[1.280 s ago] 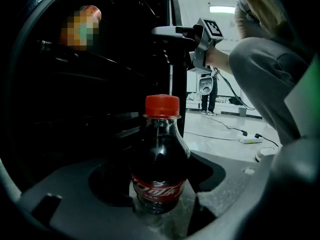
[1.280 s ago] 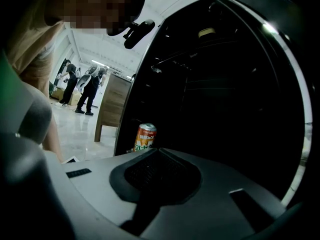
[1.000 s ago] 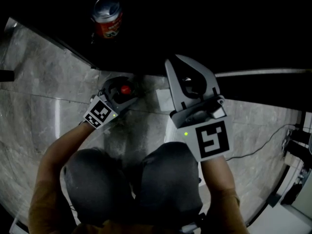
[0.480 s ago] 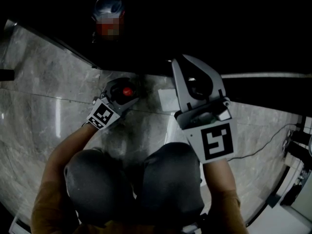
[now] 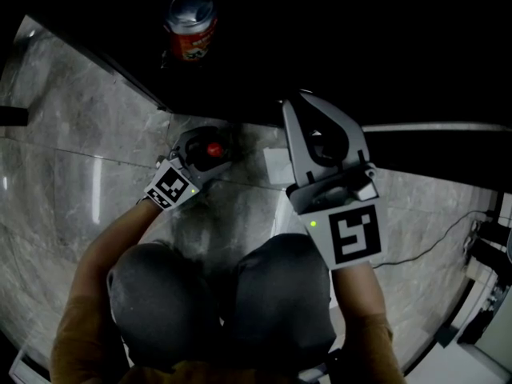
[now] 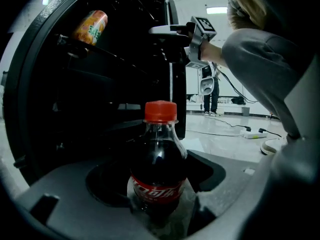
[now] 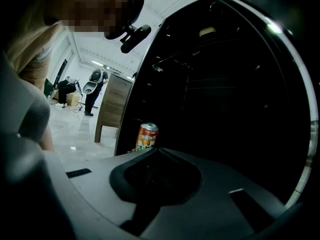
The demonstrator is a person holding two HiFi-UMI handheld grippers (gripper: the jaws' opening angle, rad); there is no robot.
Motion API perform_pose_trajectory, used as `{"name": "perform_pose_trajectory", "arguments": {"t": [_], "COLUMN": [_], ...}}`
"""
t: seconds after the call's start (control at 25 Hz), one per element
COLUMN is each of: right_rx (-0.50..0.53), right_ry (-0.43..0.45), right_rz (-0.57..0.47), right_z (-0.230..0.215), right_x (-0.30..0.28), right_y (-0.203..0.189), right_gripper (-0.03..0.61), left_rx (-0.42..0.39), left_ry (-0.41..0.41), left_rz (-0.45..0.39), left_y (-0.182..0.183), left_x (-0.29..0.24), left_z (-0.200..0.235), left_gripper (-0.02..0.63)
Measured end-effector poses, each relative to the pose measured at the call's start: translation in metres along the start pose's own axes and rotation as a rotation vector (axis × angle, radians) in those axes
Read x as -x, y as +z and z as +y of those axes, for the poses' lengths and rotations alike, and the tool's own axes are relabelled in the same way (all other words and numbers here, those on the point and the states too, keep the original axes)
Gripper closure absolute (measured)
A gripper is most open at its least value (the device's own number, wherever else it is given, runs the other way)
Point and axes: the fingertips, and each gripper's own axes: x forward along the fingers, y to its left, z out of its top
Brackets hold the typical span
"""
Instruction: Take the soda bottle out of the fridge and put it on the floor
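Status: left tool (image 5: 206,154) is clamped on the soda bottle (image 6: 159,159), jaws wide, one each side of the lower body at about label (image 6: 157,194) height. Bottle's upright, out of the fridge (image 7: 225,84), low over the marble floor (image 5: 80,158) just in front of the fridge opening. We can't tell whether the base touches the floor: the bottom is hidden btw the jaws in the left gripper view, and the head view only shows the red cap (image 5: 213,148) from above.

Right tool (image 5: 302,110): jaws together, nothing in them, held up at the fridge opening. A can (image 5: 192,24) sits on a shelf inside, not ours.

Handling, our read: small plastic bottle, dark liquid up to the shoulder, so prob full. Decent weight for its size, and it sloshes. Wall is smooth, round, a bit squashy, so it slips if the grip is light and dents if hard. Not fragile. Tall w/ narrow base, so it tips easily on polished stone. Best hold is where we have it: the straight section at the label, below the taper. Neck/cap look too narrow & slick for these jaws. Set the base flat before the jaws part, and no sideways nudge on exit.
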Motion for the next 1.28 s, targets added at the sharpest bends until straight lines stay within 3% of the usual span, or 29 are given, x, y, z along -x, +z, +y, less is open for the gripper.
{"name": "perform_pose_trajectory", "arguments": {"t": [0.72,1.0,1.28], "right_rx": [-0.039,-0.035,-0.040], "right_ry": [-0.013,-0.016,-0.031], "right_rz": [-0.006,0.005,0.027], "right_z": [0.006,0.005,-0.001], "right_x": [0.004,0.004,0.010], "right_y": [-0.014,-0.016,-0.026], "right_gripper": [0.577,0.577,0.577], "left_rx": [-0.036,-0.131,-0.114], "left_ry": [0.050,0.059,0.024], "left_rz": [-0.074,-0.067,-0.104], "left_y": [0.051,0.071,0.087], "left_x": [0.047,0.063,0.073], "left_z": [0.004,0.012,0.005], "left_gripper": [0.308,0.371,0.470]}}
